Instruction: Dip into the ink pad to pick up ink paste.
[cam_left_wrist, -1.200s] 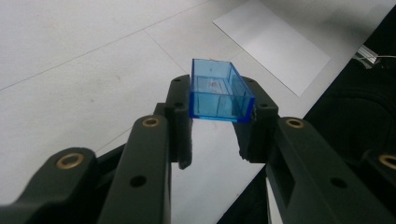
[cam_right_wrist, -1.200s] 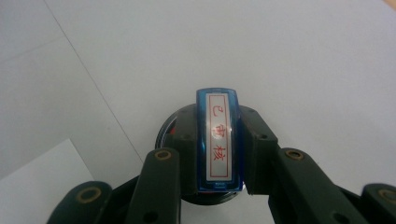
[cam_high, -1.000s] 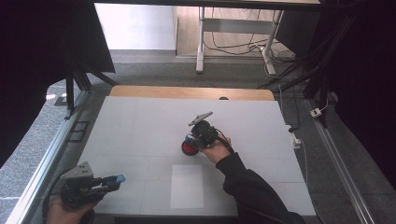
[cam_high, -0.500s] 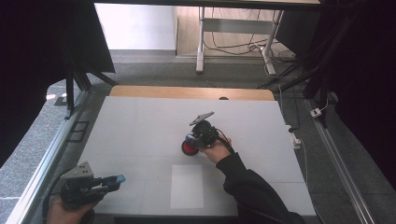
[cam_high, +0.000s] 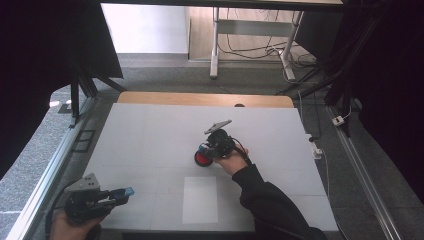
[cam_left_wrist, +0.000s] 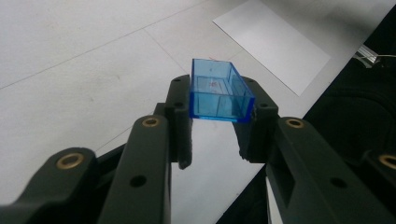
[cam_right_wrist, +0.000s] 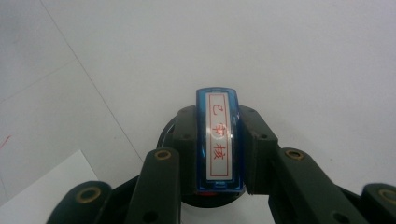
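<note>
My left gripper (cam_high: 124, 193) hovers at the table's near left corner, shut on a small clear blue box (cam_high: 129, 191). In the left gripper view the blue box (cam_left_wrist: 219, 91) sits open side up between the jaws of the left gripper (cam_left_wrist: 217, 121). Mid-table, my right gripper (cam_high: 205, 149) is shut on a narrow blue stamp (cam_right_wrist: 218, 140) with a white label and red characters. The right gripper (cam_right_wrist: 217, 135) holds the stamp right over a round red pad (cam_high: 202, 159) with a dark rim (cam_right_wrist: 166, 133). I cannot tell whether stamp and pad touch.
A white sheet of paper (cam_high: 200, 199) lies flat near the front edge, between the two hands; it also appears as the sheet (cam_left_wrist: 275, 42) and as a paper corner (cam_right_wrist: 42, 196). The white table top (cam_high: 150, 130) has a wooden strip along its far edge.
</note>
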